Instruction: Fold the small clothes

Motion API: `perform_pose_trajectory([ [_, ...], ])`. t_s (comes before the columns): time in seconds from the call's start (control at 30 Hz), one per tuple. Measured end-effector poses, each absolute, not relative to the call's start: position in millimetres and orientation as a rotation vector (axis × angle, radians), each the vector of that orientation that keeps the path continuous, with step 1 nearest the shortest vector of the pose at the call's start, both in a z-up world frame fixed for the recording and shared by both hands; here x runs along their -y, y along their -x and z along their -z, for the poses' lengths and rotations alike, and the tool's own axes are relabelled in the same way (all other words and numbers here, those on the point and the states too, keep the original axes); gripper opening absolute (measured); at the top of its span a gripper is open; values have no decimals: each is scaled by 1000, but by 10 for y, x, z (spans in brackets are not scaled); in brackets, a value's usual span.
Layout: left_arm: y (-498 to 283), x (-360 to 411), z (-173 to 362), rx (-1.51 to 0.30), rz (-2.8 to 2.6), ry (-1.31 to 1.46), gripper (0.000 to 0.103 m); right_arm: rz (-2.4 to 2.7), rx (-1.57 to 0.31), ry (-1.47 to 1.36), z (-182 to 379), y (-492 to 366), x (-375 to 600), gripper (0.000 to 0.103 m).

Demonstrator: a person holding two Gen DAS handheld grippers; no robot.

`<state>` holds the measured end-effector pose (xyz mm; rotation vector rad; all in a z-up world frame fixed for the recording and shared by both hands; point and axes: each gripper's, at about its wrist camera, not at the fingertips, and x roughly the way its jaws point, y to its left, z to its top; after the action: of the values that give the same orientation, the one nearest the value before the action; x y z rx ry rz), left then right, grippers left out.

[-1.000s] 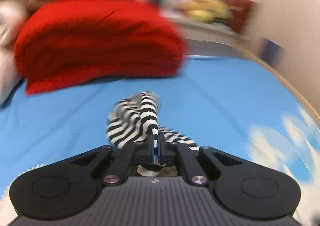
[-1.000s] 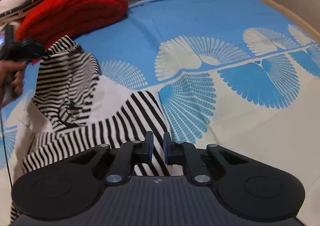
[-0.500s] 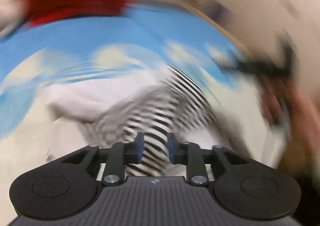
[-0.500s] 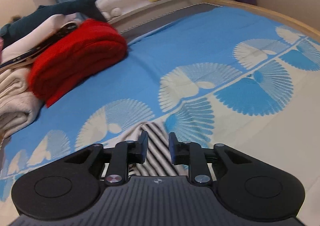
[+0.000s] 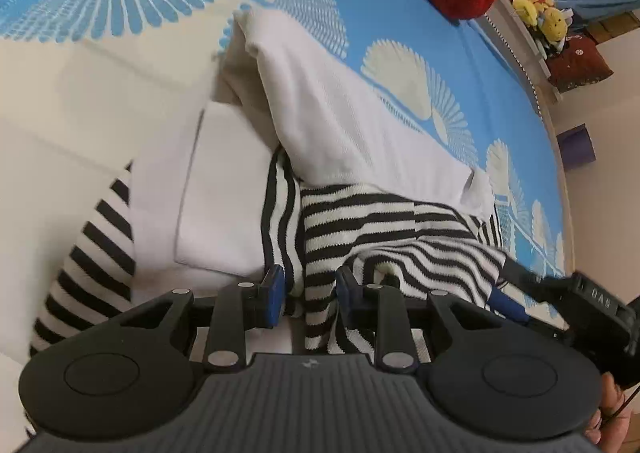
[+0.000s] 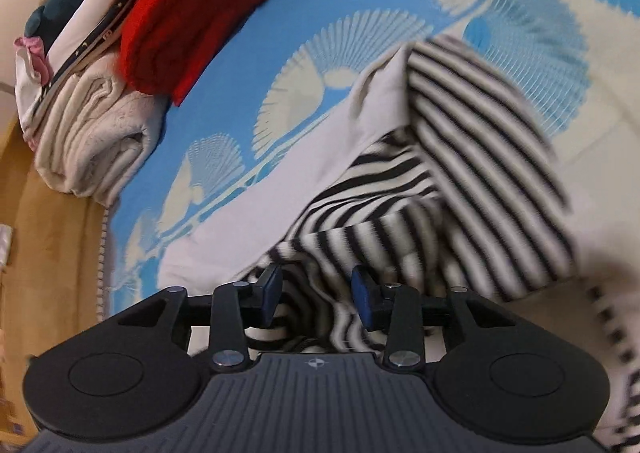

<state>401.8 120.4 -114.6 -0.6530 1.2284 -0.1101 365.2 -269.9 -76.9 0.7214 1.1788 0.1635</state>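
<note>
While both pairs of jaws stood parted with striped cloth lying loose between the pads and nothing pinched, the work looked to be between grips: the left gripper had let go of its fold, and the right gripper had just been opening over a bunched ridge of the same striped garment. That black-and-white top, its plain white inner side turned up in places, lay rumpled on the blue shell-print bedspread, well apart from the red blanket and the pile of folded linens beneath it. Next, I judged, each gripper needed a clean edge or corner to pinch before carrying another fold across. Both grippers pointed steeply down at the cloth, side by side, the right one showing at the left camera's lower right edge.
</note>
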Motion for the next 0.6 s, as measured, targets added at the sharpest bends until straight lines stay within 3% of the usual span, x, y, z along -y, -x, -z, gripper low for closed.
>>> perform_pose_trajectory([
  [0.47,-4015,-808,1294,-1305,144,552,29,-122,-1159,-852,862,-3789,2829,43],
  [0.6,-4004,-824,1227,-1288,149,526,4,-86,-1194,-825,934,-3790,2809,43],
])
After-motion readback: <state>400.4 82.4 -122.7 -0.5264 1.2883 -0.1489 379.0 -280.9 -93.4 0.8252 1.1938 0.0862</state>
